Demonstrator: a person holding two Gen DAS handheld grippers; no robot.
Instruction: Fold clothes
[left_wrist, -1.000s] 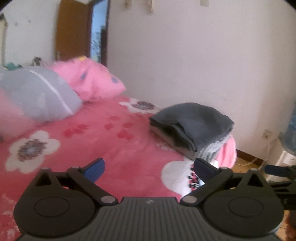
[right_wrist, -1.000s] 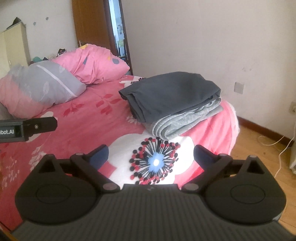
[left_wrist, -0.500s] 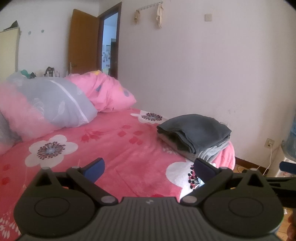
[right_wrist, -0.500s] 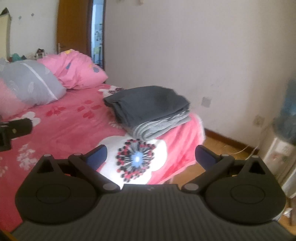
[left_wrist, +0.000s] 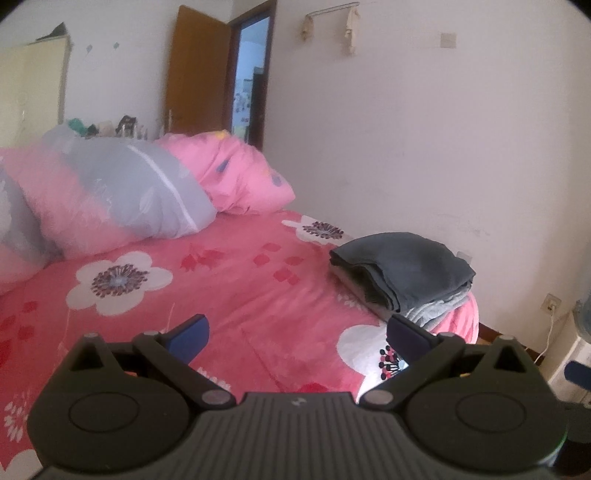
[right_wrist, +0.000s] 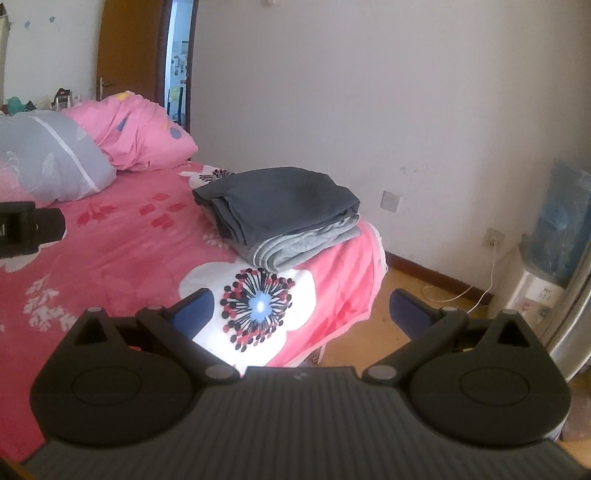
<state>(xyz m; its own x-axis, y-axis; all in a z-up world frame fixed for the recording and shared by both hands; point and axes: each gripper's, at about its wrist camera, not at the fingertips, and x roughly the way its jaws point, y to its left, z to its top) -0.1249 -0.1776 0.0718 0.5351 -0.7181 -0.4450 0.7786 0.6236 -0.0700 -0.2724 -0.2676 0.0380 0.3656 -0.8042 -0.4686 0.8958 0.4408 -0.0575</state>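
Both grippers held off the bed, empty, with the folded clothes stacked at the far corner.

Left wrist view: the left gripper (left_wrist: 297, 334) hangs above the pink floral bedspread (left_wrist: 240, 295), its blue-padded fingers spread wide with nothing between them. The dark grey folded garment (left_wrist: 406, 269) lies on a lighter grey folded one (left_wrist: 439, 308) near the bed's corner, well apart from the tool, probably parked there to leave the middle of the bed bare for folding. Pillows (left_wrist: 122, 199) sit at the head.

Right wrist view: the right gripper (right_wrist: 299, 314) is likewise spread and empty, aimed over the bed's edge toward the stack (right_wrist: 280, 210). No unfolded garment shows, so the folding looks finished or paused.
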